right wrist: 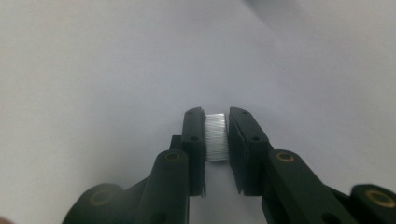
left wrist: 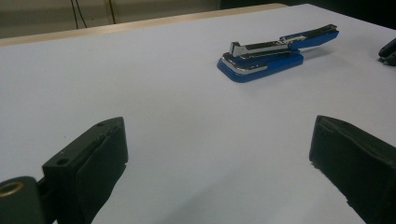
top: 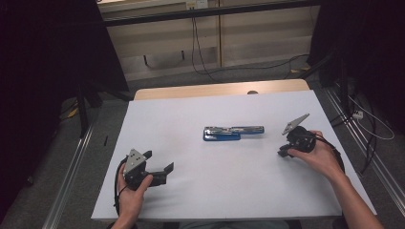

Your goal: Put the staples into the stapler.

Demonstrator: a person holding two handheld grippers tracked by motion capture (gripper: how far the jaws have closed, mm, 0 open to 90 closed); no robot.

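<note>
A blue stapler (top: pixel 233 133) lies swung open near the middle of the white table (top: pixel 200 191), its chrome magazine exposed; the left gripper view shows the stapler (left wrist: pixel 275 51) ahead and to the right. My left gripper (top: pixel 158 161) rests at the front left with its jaws wide apart (left wrist: pixel 219 135) and nothing between them. My right gripper (top: pixel 284 151) sits right of the stapler, tips down on the table. In its own view the right gripper (right wrist: pixel 216 114) is shut on a short silvery strip of staples (right wrist: pixel 216 137). The right gripper's tip (left wrist: pixel 387 50) peeks in at the edge of the left gripper view.
A wooden table edge (top: pixel 219 89) runs along the far side of the white top. Cables (top: pixel 200 57) trail over the floor behind it, and dark stands (top: pixel 86 105) flank the table. Bare white surface lies between the grippers and the stapler.
</note>
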